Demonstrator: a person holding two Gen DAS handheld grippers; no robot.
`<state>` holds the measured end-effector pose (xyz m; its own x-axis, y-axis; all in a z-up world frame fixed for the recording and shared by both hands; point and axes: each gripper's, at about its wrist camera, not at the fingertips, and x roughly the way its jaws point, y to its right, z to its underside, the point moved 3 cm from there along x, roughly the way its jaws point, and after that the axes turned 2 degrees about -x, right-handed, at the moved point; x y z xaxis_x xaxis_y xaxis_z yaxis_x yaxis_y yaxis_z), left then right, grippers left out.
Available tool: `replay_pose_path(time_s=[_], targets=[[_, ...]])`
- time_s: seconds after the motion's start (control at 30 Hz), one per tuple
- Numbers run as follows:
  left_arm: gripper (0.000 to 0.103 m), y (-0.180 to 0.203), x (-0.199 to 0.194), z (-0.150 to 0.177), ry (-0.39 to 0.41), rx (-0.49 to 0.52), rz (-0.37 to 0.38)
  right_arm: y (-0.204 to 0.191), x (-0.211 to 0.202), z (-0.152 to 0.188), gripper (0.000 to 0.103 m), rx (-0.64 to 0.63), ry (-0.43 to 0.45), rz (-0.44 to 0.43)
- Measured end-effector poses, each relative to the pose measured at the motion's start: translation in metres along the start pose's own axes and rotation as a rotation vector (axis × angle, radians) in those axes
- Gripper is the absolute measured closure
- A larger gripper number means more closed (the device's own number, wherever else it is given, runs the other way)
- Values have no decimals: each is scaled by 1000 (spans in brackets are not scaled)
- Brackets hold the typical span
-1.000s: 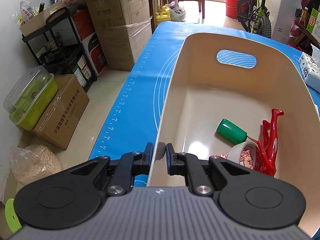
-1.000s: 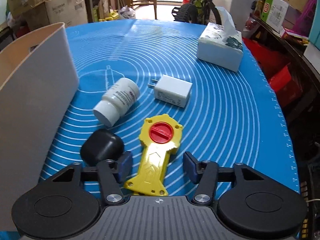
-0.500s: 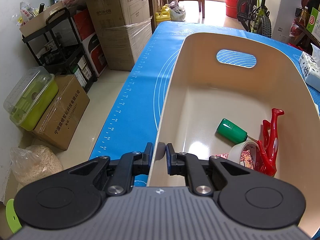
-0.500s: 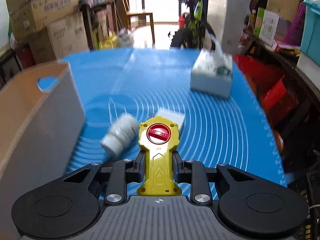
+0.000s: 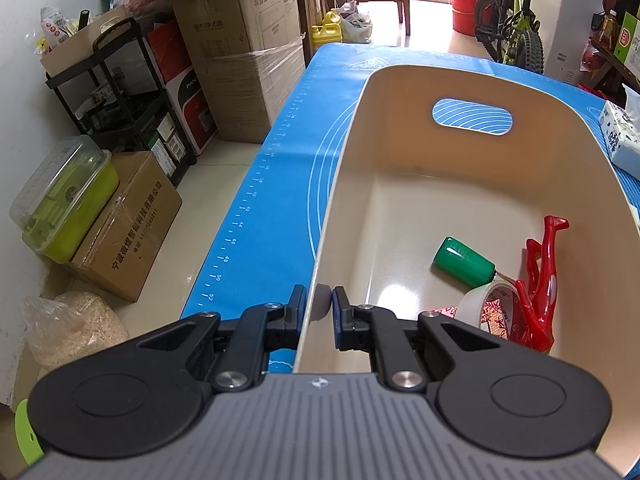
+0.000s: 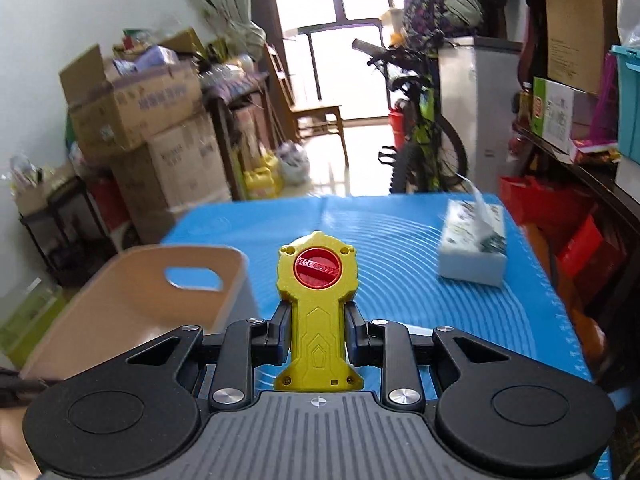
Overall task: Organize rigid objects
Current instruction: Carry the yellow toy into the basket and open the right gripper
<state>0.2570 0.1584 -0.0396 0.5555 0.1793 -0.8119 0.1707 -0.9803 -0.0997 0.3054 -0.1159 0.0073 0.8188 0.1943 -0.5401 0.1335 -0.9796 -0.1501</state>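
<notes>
My left gripper (image 5: 318,306) is shut on the near left wall of the beige bin (image 5: 340,184) that stands on the blue mat. Inside the bin lie a green cap (image 5: 464,262), a roll of tape (image 5: 494,306) and a red plastic tool (image 5: 542,280). My right gripper (image 6: 317,332) is shut on a yellow toy with a red dial (image 6: 317,300) and holds it upright above the mat. The bin (image 6: 132,304) is to its left, lower down.
A tissue pack (image 6: 474,250) sits on the blue mat (image 6: 400,240) at the right. Cardboard boxes (image 5: 248,52), a black shelf (image 5: 116,92) and a green container (image 5: 64,208) stand on the floor to the left. A bicycle (image 6: 420,120) stands beyond the table.
My right gripper closed on the yellow toy and lifted it off the mat; the bottle, charger and black object dropped out of view. My left gripper has not moved.
</notes>
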Motion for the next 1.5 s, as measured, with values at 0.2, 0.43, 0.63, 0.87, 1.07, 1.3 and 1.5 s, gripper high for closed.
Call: replay_pose_path(time_s=[0.2,0.43,0.63,0.87,1.07,1.3,1.5], targets=[[87,1,-1,0,0,6,2,-32,-2,-9,67,11,22,-85],[87,2,-1,-1,0,2,4,-65,-5,-13,67,8,46,-171],[88,2,-2,-1,2,-1,8,-94,0,-5,67,-19,34,-243],[88,3,-2,-1,3,0,8,-133,13,17,67,-109,-29,-285],[88,4,-2,-1,4,3,9,-148,32,38,67,-150,-169,-293],[88,6,-3,-1,7,6,12,-145,45,53,67,-173,-285,-268],[88,5,-2,-1,3,7,7,-139,40,52,65,-156,-262,-270]])
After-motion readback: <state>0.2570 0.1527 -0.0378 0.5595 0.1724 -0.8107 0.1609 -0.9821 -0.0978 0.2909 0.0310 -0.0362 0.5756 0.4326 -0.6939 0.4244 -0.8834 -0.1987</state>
